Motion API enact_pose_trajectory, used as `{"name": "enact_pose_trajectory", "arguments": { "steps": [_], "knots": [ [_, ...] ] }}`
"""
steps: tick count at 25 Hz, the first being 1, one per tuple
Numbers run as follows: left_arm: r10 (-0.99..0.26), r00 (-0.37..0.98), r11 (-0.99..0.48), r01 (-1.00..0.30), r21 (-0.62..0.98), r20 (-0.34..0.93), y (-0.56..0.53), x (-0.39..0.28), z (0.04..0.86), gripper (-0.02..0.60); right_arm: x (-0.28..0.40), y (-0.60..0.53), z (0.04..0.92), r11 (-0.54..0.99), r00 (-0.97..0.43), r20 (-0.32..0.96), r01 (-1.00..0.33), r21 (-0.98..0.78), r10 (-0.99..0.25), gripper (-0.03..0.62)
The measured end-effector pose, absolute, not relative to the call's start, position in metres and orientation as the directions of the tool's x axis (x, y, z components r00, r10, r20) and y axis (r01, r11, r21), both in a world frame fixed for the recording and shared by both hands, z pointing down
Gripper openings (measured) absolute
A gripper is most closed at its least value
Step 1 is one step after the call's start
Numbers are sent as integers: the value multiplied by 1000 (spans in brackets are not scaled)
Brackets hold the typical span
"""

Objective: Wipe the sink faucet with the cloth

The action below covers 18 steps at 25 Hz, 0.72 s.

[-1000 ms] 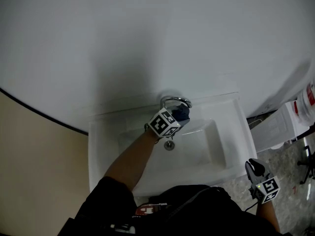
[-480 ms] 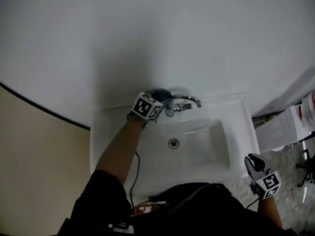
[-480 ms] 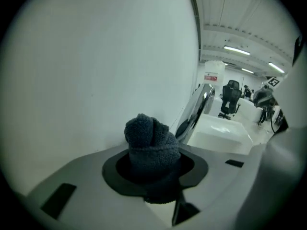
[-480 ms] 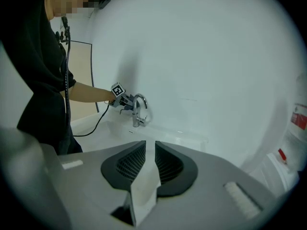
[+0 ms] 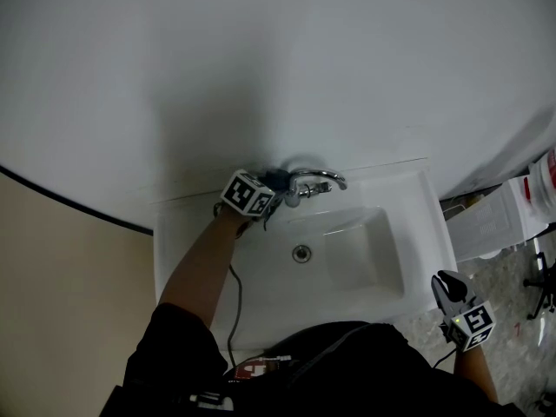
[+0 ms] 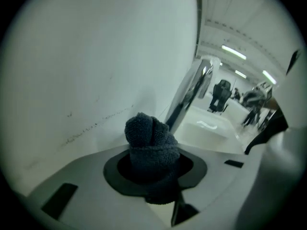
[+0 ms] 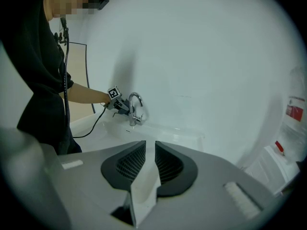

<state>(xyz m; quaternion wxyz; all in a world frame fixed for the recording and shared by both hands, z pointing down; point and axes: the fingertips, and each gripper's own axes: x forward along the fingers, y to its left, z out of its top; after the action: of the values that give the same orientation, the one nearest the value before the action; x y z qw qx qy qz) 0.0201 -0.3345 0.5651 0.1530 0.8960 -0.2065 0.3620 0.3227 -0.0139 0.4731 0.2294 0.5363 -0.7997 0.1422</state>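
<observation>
The chrome faucet [image 5: 314,179] stands at the back rim of the white sink [image 5: 417,233]. My left gripper [image 5: 271,186] is at the faucet's left side, low by its base, shut on a bunched dark blue cloth [image 5: 278,179]. In the left gripper view the cloth [image 6: 149,134] bulges out between the jaws, which have just been closing on it, and its tip lies against the foot of the faucet [image 6: 192,92]. My right gripper [image 5: 448,287] hangs off the sink's front right corner. Its jaws [image 7: 149,150] stand a narrow slit apart with nothing between them.
The drain [image 5: 301,253] sits in the middle of the basin. A black cable [image 5: 233,292] runs from the left gripper along the sink's left side. A white ribbed container [image 5: 486,226] and a red-labelled white bottle [image 5: 544,179] stand to the right of the sink.
My left gripper has moved with the cloth from over the basin in front of the faucet to the faucet's left side by the wall. The right gripper has stayed nearly still.
</observation>
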Motion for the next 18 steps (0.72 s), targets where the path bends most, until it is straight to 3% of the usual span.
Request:
{"name": "enact_pose_trajectory", "arguments": {
  "steps": [3, 9, 13, 18],
  "knots": [
    [-220, 759, -837, -469, 281, 613, -317, 30, 542, 110, 323, -15, 473, 389, -327, 514, -921, 14, -793, 61],
    [-283, 738, -831, -508, 227, 613, -320, 35, 529, 110, 321, -12, 472, 392, -329, 511, -920, 16, -794, 61],
    [-301, 698, -880, -465, 92, 650, -322, 38, 507, 112, 326, -9, 469, 378, -317, 506, -926, 20, -802, 61],
    [-318, 622, -936, -325, -134, 716, -314, 47, 473, 112, 325, -5, 465, 375, -322, 486, -927, 15, -813, 61]
  ]
}}
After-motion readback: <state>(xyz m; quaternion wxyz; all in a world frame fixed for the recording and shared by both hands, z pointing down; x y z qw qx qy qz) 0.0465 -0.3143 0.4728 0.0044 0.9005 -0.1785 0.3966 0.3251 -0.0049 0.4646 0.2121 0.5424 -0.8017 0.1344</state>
